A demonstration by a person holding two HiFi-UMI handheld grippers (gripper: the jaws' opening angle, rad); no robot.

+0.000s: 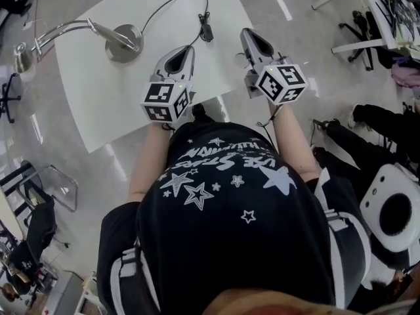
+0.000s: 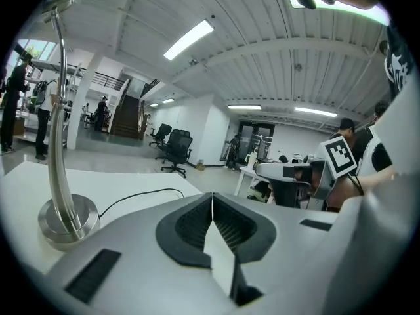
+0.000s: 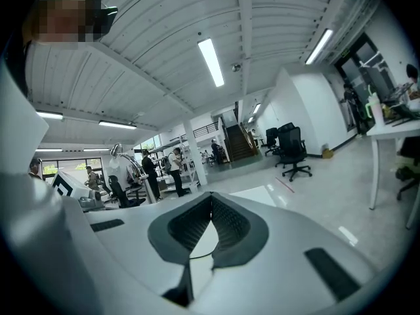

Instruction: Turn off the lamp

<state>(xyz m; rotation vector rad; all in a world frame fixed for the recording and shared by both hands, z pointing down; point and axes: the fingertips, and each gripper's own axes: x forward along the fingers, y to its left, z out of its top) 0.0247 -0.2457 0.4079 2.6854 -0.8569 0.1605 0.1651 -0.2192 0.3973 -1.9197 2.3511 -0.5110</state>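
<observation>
The metal desk lamp stands on the white table [image 1: 98,110]: round base [image 1: 125,42] at the back, gooseneck bending left to its head [image 1: 23,58]. A black cord loops from the base to an inline switch [image 1: 206,30]. My left gripper [image 1: 186,50] is shut and empty over the table, just right of the base. My right gripper [image 1: 251,37] is also shut and empty, right of the switch. In the left gripper view the lamp base [image 2: 65,222] and stem [image 2: 59,123] stand at left, beyond the closed gripper [image 2: 212,199]. The right gripper [image 3: 211,199] view shows the lamp [image 3: 121,153] far left.
The table's near edge runs just in front of my body. A white round stool [image 1: 394,209] and a seated person's dark legs [image 1: 387,126] are at right. Another table [image 1: 367,12] stands far right, black office chairs [image 1: 29,228] at left.
</observation>
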